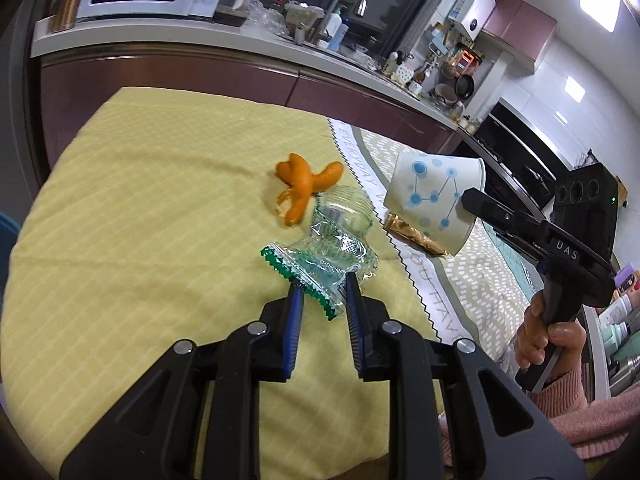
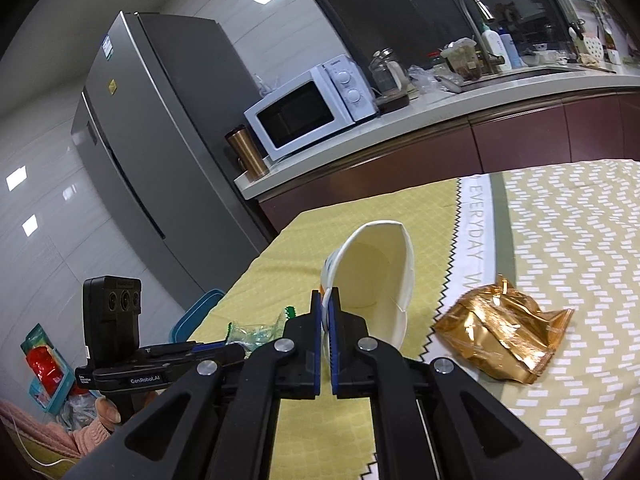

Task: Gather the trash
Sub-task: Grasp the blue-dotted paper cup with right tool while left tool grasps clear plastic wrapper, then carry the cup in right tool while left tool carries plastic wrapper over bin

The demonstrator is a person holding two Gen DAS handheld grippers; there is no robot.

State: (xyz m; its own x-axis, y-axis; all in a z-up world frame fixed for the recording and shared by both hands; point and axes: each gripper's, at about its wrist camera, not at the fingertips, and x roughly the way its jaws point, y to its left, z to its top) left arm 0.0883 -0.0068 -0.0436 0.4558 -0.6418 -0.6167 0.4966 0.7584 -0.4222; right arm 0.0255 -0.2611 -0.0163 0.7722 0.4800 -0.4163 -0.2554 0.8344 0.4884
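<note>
My right gripper [image 2: 326,300] is shut on the rim of a white paper cup [image 2: 376,276] with blue dots, held tilted above the table; the cup also shows in the left wrist view [image 1: 436,200]. My left gripper [image 1: 322,284] is open, its fingers on either side of a clear wrapper with a green edge [image 1: 320,264] lying on the yellow tablecloth [image 1: 160,220]. An orange peel [image 1: 306,186] lies just beyond the wrapper. A crumpled gold wrapper [image 2: 504,340] lies on the patterned cloth, partly under the cup in the left wrist view [image 1: 416,236].
A kitchen counter [image 2: 400,132] with a microwave [image 2: 312,108], sink and bottles runs behind the table. A grey fridge [image 2: 140,160] stands at the left. A blue bin [image 2: 196,312] sits on the floor by the table's edge.
</note>
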